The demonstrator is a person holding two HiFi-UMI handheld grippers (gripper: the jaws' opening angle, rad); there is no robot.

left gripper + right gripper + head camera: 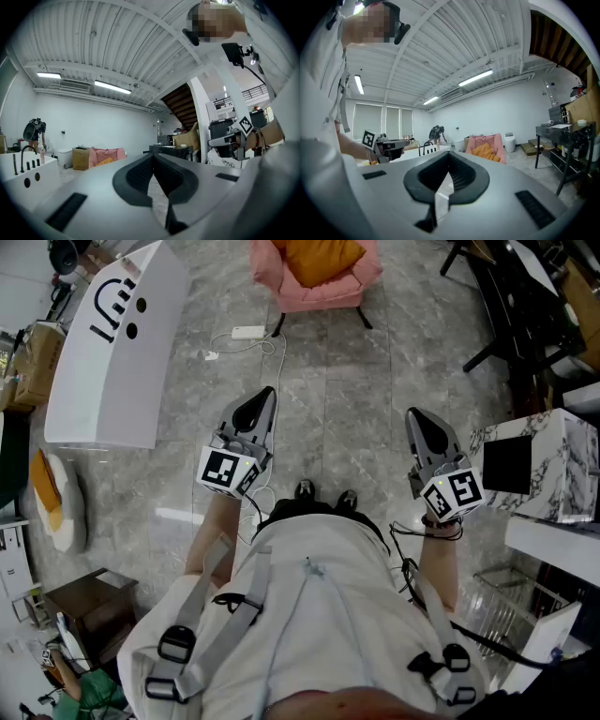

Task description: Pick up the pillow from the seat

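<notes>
Closest in the head view is the person's white shirt crossed by grey harness straps [220, 615], with both forearms held out level ahead; the left gripper [266, 395] has its dark fingers pressed together with nothing between them, as its own view shows [153, 157]; the right gripper [449, 157] is the same, fingers closed tip to tip and empty, and it sits well apart from the left one over the grey marbled floor [356, 381]; beyond the grippers a white power strip [248, 332] lies on the floor with its cable trailing back toward the person; farther on, at the top of the head view, stands the pink upholstered armchair [265, 268], and the orange square pillow [323, 257] rests on its seat, leaning against the backrest; the right gripper view shows the same pillow [483, 152] across the room, well away from either gripper; by my reading the task has not really started: nothing is gripped, the pillow is still on the seat, and what is left is to walk up to the chair, spread one pair of fingers, close them on the pillow and lift it clear; as for containers, the armchair holds only the pillow as far as can be seen, and a brown cardboard box [80, 158] stands just beside the chair in the left gripper view, its contents not visible from here.
</notes>
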